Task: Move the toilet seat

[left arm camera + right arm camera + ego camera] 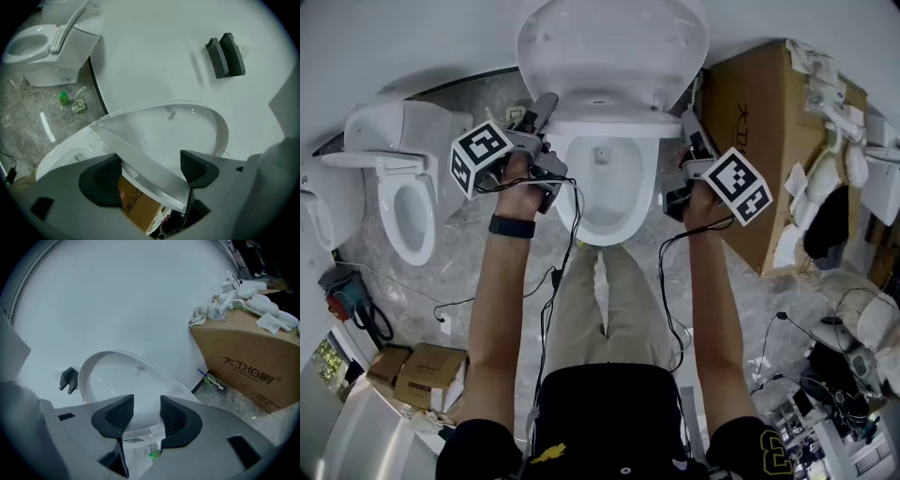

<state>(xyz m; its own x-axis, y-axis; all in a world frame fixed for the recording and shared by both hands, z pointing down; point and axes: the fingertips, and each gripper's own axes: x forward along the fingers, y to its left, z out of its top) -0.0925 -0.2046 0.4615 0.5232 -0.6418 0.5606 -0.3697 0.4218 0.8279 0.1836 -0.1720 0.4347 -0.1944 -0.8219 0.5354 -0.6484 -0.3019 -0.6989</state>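
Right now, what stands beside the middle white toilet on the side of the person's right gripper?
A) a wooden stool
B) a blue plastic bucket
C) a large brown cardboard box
C: the large brown cardboard box with dark printed characters sits close beside the white ceramic toilet.

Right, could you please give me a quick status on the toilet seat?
Toilet seat raised, near upright. Left gripper open, seat's edge between its jaws. Right gripper closed on its rim. Cardboard box close beside right gripper.
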